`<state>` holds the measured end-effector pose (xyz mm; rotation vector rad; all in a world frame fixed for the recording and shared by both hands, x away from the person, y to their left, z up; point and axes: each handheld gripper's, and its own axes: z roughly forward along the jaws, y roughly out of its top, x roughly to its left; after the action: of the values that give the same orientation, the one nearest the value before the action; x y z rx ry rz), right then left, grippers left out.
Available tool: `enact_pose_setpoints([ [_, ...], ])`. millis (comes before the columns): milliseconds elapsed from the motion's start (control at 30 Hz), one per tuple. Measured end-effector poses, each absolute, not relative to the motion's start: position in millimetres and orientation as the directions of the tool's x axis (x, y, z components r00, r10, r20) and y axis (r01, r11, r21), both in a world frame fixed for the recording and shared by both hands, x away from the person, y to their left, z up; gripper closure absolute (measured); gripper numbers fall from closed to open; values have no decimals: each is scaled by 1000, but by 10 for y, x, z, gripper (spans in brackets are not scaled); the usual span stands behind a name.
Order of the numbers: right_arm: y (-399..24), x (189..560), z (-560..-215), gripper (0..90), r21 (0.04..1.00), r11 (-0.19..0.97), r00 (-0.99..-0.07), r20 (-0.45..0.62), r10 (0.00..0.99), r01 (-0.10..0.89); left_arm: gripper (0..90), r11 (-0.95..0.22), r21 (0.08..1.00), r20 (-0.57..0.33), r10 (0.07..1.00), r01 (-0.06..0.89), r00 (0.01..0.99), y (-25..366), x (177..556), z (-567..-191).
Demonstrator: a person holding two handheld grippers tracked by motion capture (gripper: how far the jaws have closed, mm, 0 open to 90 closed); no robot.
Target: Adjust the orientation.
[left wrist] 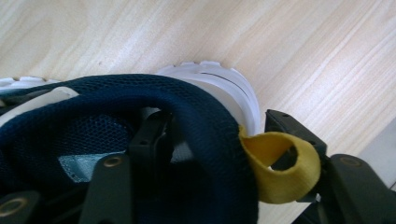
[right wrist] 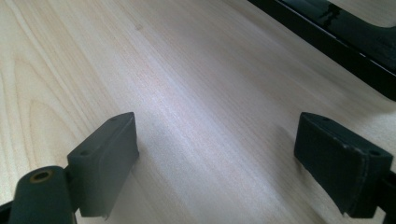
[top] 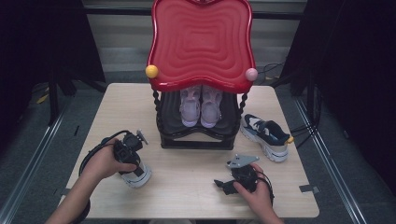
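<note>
Left gripper (left wrist: 205, 140) fingers straddle the sneaker's (left wrist: 116, 121) heel collar; right gripper (right wrist: 233, 163) fingers gape empty.

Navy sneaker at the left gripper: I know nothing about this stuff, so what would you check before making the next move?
1. Left gripper placed on the navy sneaker: ok. One jaw is inside the heel, the other outside.
2. Firm grip: not ok. A gap shows beside the outer jaw.
3. Yellow heel loop out of the way: not ok. It lies against the outer jaw.
4. Right gripper free: ok. It is open over the bare table.
5. Room on the rack: cannot tell. The pink shoes fill the middle of the shelf.
6. Matching sneaker: ok. It stands upright right of the rack.
</note>
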<state>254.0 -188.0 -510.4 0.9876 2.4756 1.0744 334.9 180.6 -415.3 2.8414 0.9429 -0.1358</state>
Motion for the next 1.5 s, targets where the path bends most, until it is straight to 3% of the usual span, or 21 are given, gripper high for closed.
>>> enact_pose_setpoints([
  [167, -1880, 2540, -5103, 129, 724, 493, -732, 25, 681, 483, 355, -797, 105, -111, 584, 594, 804, 1744, 3327, -4106],
  [333, -1880, 2540, -5104, 129, 724, 493, -732, 25, 680, 483, 375, -798, 100, -104, 586, 595, 803, 1734, 3333, -4105],
  [400, -1880, 2540, -5104, 129, 724, 493, -732, 24, 680, 483, 445, -798, 100, -100, 586, 594, 804, 1750, 3339, -4109],
  [467, -1880, 2540, -5104, 129, 724, 493, -732, 24, 681, 483, 578, -806, 97, -105, 576, 585, 811, 1770, 3347, -4111],
  [733, -1880, 2540, -5104, 128, 724, 493, -732, 24, 680, 483, 735, -843, 66, -179, 516, 534, 838, 1848, 3338, -4124],
  [967, -1878, 2541, -5103, 127, 722, 493, -732, 26, 681, 485, 693, -869, 66, -128, 480, 490, 868, 1844, 3328, -4106],
  [1500, -1877, 2542, -5103, 127, 724, 491, -731, 28, 682, 485, 691, -893, -27, -166, 447, 449, 879, 1795, 3389, -4115],
])
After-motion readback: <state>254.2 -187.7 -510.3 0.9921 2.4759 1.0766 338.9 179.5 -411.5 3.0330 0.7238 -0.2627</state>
